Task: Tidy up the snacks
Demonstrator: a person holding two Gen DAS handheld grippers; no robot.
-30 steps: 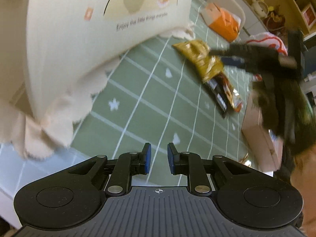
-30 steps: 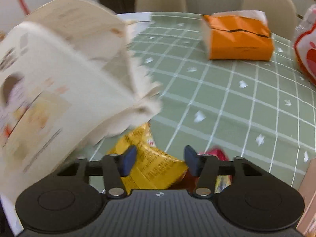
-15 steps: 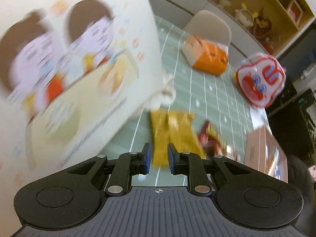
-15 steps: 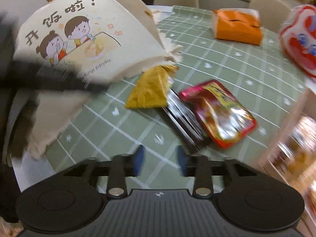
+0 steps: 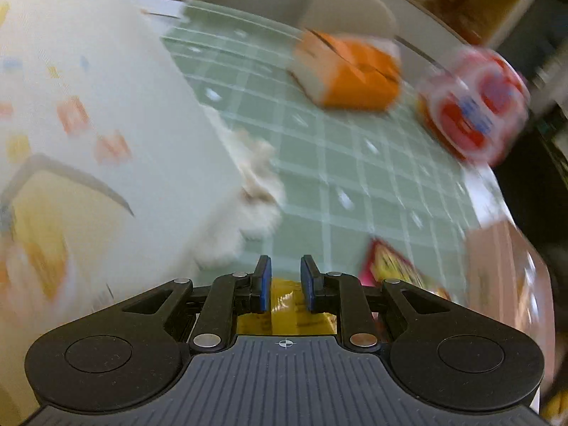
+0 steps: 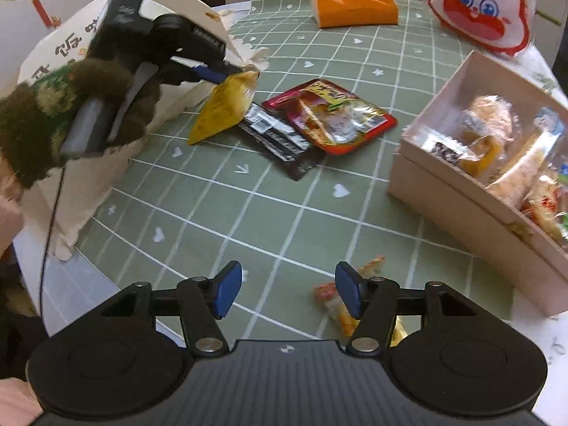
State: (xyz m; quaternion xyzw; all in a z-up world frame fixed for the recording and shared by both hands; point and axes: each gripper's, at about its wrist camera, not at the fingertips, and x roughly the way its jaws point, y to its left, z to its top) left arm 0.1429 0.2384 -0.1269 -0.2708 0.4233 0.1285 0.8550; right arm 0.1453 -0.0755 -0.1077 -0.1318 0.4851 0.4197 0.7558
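Note:
My left gripper (image 5: pixel 285 282) is shut on the top edge of a yellow snack packet (image 5: pixel 287 314); the right wrist view shows it (image 6: pixel 236 71) lifting that yellow packet (image 6: pixel 222 108) at one end. A black packet (image 6: pixel 280 138) and a red packet (image 6: pixel 328 115) lie beside it on the green tablecloth (image 6: pixel 248 206). My right gripper (image 6: pixel 287 289) is open and empty, above a small orange-and-white packet (image 6: pixel 337 305). A pink box (image 6: pixel 461 191) at the right holds several snacks.
A cream tote bag (image 6: pixel 67 56) with cartoon print stands at the left, close to my left gripper; it also shows in the left wrist view (image 5: pixel 88 124). An orange tissue pack (image 6: pixel 351 3) and a red-and-white cartoon bag (image 6: pixel 479 3) are at the back.
My left gripper has come down onto the yellow packet and raised its end. My right gripper has drawn back toward the table's near side and opened wide.

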